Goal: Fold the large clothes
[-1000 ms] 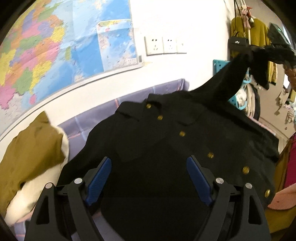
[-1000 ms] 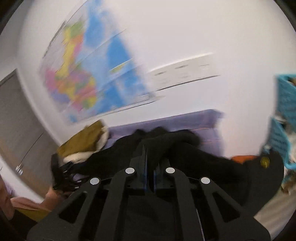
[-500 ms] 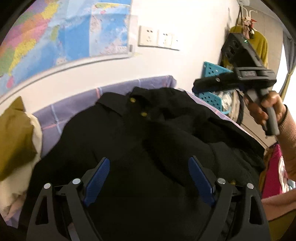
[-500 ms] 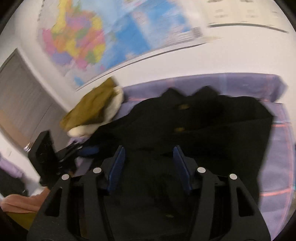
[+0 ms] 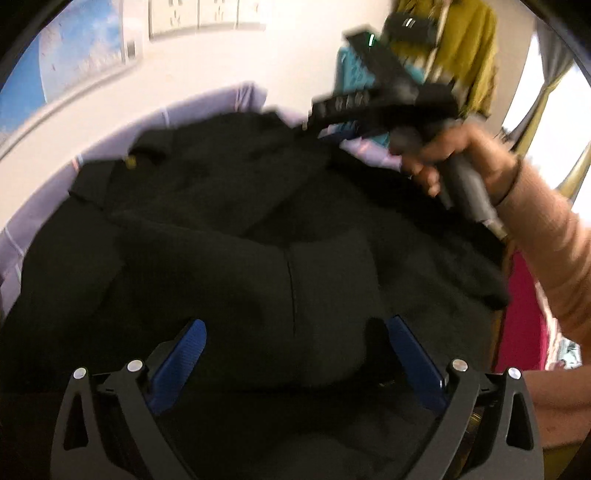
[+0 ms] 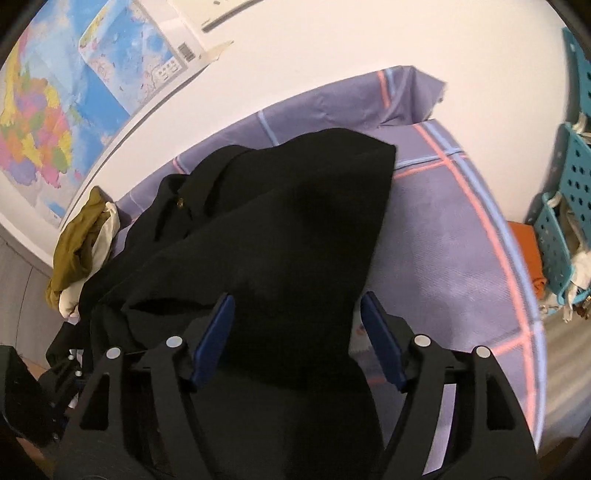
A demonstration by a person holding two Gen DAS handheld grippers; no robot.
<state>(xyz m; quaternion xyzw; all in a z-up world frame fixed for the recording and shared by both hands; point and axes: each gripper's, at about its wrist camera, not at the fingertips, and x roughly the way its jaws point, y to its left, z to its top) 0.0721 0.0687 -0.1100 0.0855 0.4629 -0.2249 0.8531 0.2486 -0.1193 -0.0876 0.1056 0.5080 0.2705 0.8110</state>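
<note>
A large black button-front coat (image 5: 258,236) lies spread on a purple checked sheet (image 6: 443,229), one side folded over its middle. It also shows in the right wrist view (image 6: 288,229). My left gripper (image 5: 295,343) is open, blue pads wide apart just above the coat's lower part. My right gripper (image 6: 297,314) is open over the folded black edge. In the left wrist view the right gripper's body (image 5: 388,96) hovers above the coat's far right side, held by a hand.
A white wall with a world map (image 6: 74,92) and sockets (image 5: 199,14) runs behind the bed. An olive and cream garment (image 6: 81,251) lies bunched at the left. Blue perforated baskets (image 6: 569,192) and hanging yellow clothes (image 5: 458,44) stand at the right.
The right gripper let go of the coat's right side, which now lies folded over the middle, and it opened. The left gripper moved closer over the coat, still open.
</note>
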